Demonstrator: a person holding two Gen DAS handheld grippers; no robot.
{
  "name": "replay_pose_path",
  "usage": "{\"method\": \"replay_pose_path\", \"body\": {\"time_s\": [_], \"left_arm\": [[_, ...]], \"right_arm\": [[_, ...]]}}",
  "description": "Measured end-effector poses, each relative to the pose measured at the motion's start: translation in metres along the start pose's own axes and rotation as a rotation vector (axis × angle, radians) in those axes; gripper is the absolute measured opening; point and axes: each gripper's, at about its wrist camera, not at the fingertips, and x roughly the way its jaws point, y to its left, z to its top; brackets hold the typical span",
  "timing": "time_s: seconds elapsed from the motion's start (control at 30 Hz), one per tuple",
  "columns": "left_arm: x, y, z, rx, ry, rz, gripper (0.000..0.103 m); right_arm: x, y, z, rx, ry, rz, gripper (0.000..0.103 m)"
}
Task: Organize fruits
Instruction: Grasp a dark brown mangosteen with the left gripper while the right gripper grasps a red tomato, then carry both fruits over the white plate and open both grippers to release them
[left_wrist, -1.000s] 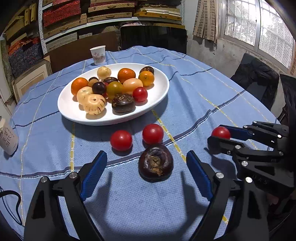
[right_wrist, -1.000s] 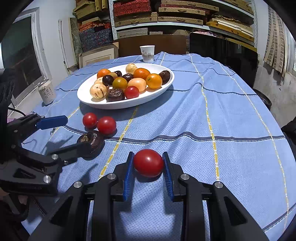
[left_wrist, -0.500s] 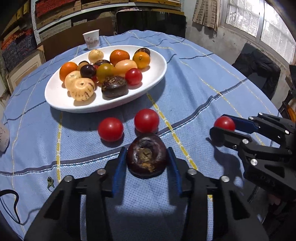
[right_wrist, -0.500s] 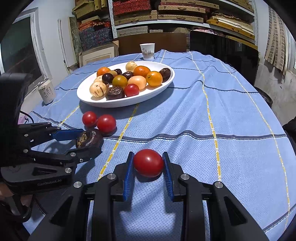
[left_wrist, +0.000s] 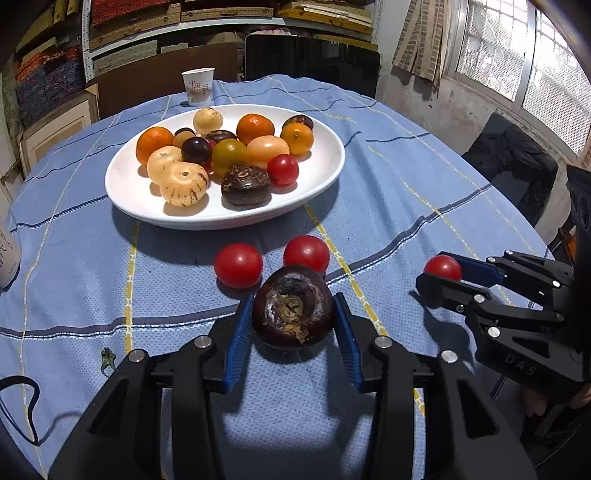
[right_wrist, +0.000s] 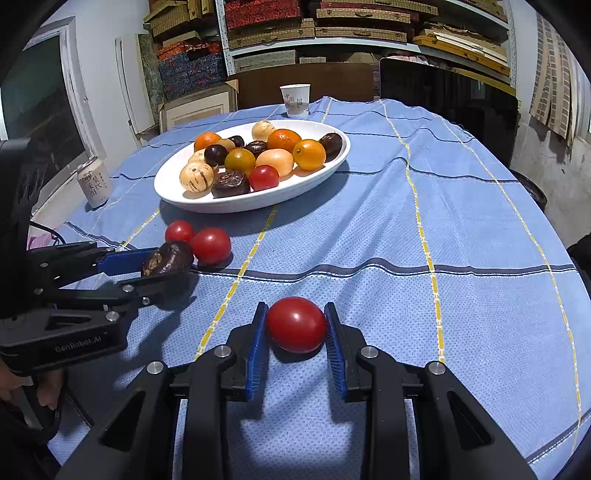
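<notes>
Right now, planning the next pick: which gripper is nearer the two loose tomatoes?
Left. The left gripper sits just before the loose tomatoes; the right gripper is farther off.

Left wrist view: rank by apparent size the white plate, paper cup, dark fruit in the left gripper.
1. white plate
2. dark fruit, inflated by nearness to the camera
3. paper cup, farthest away, so its true size against the fruit is unsure

"GenRobot.AI" marks the left gripper (right_wrist: 162, 275) body; the right gripper (left_wrist: 439, 280) perhaps reads "DAS".
</notes>
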Motion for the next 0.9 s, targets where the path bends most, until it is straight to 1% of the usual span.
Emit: {"method": "replay_pose_path", "body": {"time_s": [0.33, 0.53, 0.67, 0.73, 0.9], "left_arm": [[-0.009, 0.008, -0.001, -0.032, -0.028, 0.017, 0.042], [-0.022, 0.022, 0.0, -0.061, -0.051, 0.043, 0.042], [-0.037, 0.037, 0.011, -0.083, -0.088, 0.064, 0.042], [-0.045, 0.045, 0.021, -0.09, -0.111, 0.078, 0.042], [-0.053, 0.06, 0.051, -0.1, -0.141, 0.086, 0.042]], "right_arm": [[0.0, 0.0, 0.0, -0.003, 0.003, -0.003, 0.03], [-0.004, 0.004, 0.005, -0.025, -0.006, -0.022, 0.03], [-0.019, 0.006, 0.027, -0.051, -0.055, -0.016, 0.03], [-0.026, 0.005, 0.045, -0.064, -0.077, -0.012, 0.03], [-0.032, 0.004, 0.093, -0.078, -0.115, 0.01, 0.03]]}}
